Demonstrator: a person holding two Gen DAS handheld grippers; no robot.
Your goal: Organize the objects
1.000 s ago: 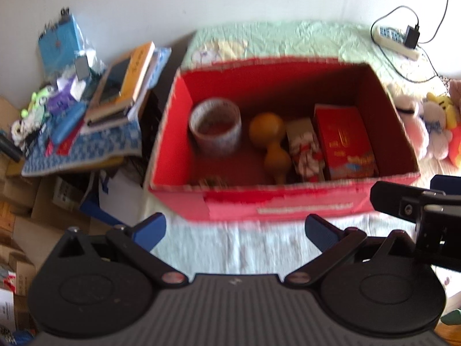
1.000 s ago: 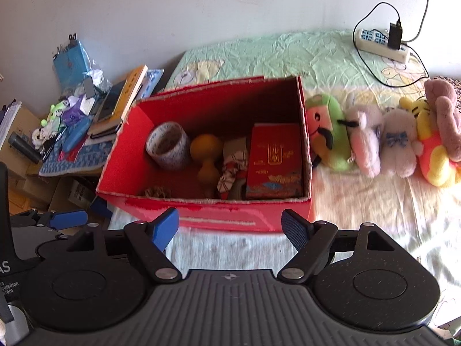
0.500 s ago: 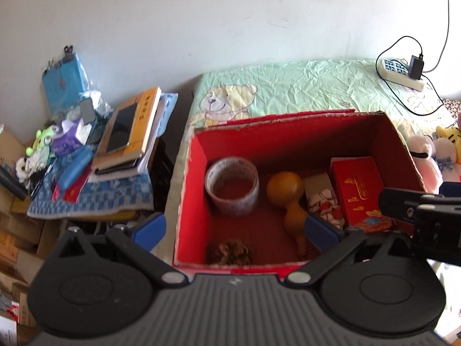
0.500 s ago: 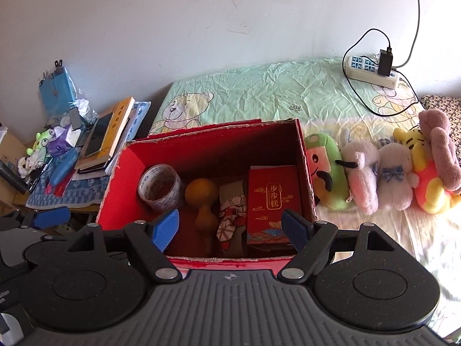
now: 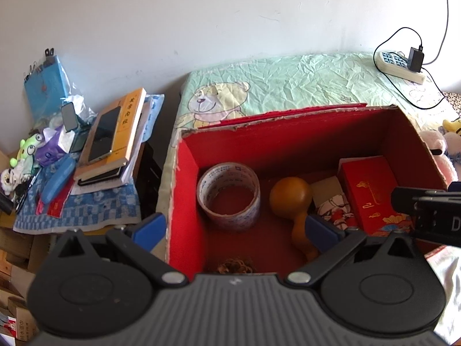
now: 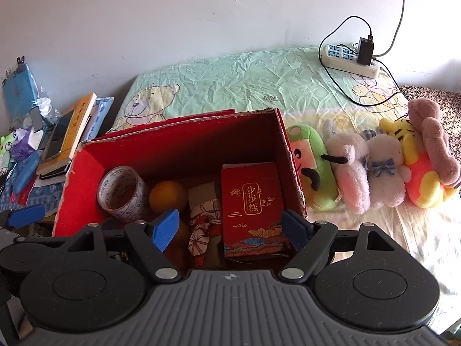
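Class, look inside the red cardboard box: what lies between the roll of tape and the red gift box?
Between the roll of tape and the red gift box lie an orange gourd and a small patterned packet; both views show them.

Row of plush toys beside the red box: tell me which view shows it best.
The right wrist view: the row of plush toys lies fully visible along the outside of the red cardboard box. The left wrist view catches only pale plush scraps at its right edge.
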